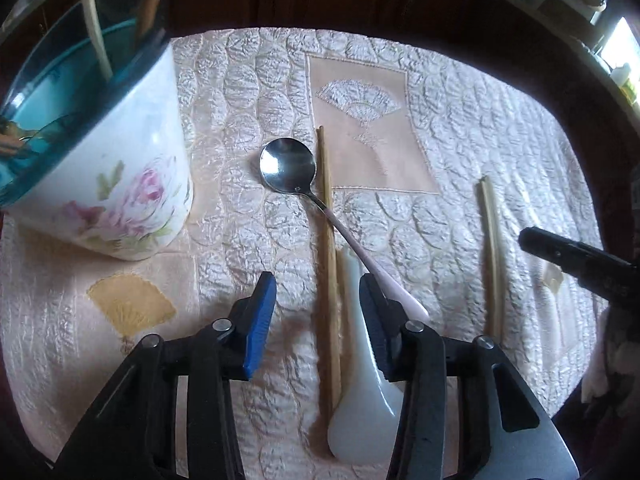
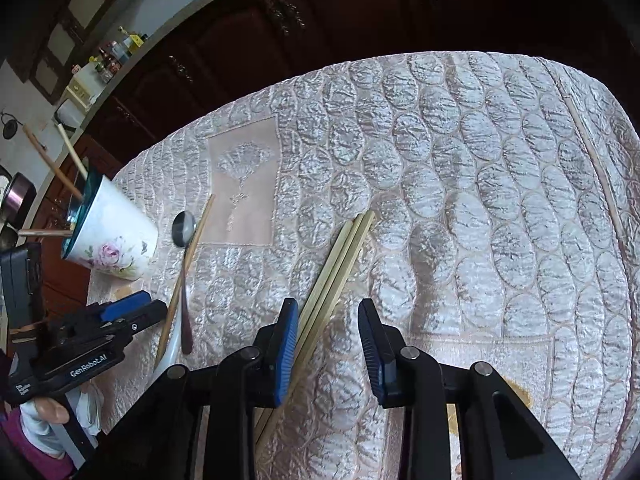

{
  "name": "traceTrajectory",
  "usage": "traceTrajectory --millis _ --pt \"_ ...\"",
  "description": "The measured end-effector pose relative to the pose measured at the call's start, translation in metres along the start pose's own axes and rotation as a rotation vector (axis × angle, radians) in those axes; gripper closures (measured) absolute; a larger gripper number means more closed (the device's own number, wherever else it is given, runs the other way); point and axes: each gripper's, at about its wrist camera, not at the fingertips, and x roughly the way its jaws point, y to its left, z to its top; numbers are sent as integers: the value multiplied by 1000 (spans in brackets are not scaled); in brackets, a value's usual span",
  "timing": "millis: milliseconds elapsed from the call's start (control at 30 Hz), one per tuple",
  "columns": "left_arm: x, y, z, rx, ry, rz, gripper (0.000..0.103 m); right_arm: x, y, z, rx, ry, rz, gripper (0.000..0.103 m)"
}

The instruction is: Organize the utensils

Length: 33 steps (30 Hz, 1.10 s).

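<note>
Left gripper [image 1: 316, 308] hangs part-open and empty over a brown wooden chopstick [image 1: 326, 240] that runs straight ahead between the jaws, a white ceramic spoon [image 1: 362, 420] touching it under the right finger, a steel spoon [image 1: 288, 165] crossing it. Right gripper [image 2: 328, 344] is narrower, also empty; a pale chopstick pair [image 2: 340, 264] slants away from beside its left pad [image 2: 286, 348]. Count: two spoons, at least four loose chopsticks including one at the far edge [image 2: 596, 168], three more in the floral cup [image 1: 132, 184].

white spoon [image 1: 362, 416] partly behind left tool [image 1: 318, 312], cup [image 1: 100, 152] perhaps cropped
</note>
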Motion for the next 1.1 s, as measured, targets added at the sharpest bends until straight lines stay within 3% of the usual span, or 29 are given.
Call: traceTrajectory --millis 200,367,467,733,1100 --pt "24 0 10 -3 31 33 70 22 -4 13 3 28 -35 86" --pt "30 -5 16 17 44 25 90 41 -2 19 15 45 -8 91" --pt "32 -4 21 2 52 9 96 47 2 24 16 42 -7 93" --pt "5 14 -3 6 83 -41 97 19 -8 5 39 33 48 98" --pt "-33 28 -73 34 154 -93 97 -21 -21 -40 46 45 56 98"
